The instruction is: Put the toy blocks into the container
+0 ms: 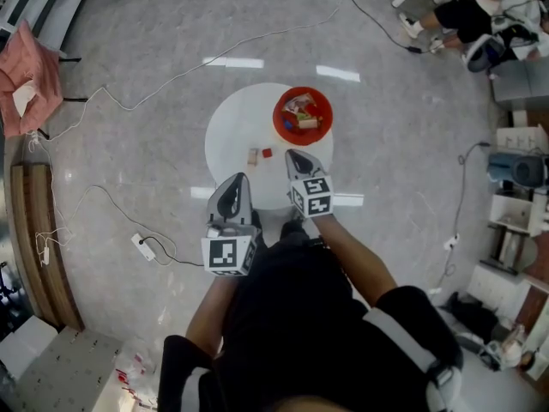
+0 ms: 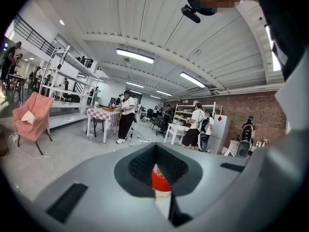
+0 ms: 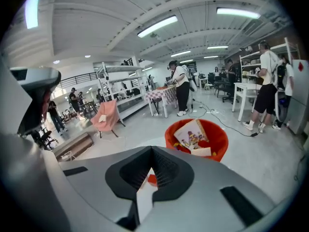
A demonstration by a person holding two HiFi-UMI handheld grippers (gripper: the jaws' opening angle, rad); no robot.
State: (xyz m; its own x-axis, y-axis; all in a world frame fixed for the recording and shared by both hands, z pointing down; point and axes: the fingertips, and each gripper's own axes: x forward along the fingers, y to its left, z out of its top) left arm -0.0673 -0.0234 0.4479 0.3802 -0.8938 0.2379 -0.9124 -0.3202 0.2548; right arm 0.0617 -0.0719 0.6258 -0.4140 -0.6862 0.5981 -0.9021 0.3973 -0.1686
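The red container point(image 1: 277, 118) on the far side of the round white bench point(image 1: 227, 136) already held several toy blocks and a picture card. Two were left on the bench, side by side: a red block point(image 1: 267, 153) and a tan block point(image 1: 253, 155). The right gripper point(image 1: 297, 156) hovered just beside them, its jaws clenched on nothing. The left gripper point(image 1: 238, 181), jaws likewise together and empty, hung nearer the person.

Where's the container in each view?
Head view: container at top centre, on the upper right of the table.
Left gripper view: low centre, only a red sliver, probably it.
Right gripper view: right of centre, mid-height.
Shared landmark: pink chair, left of the container in all three.
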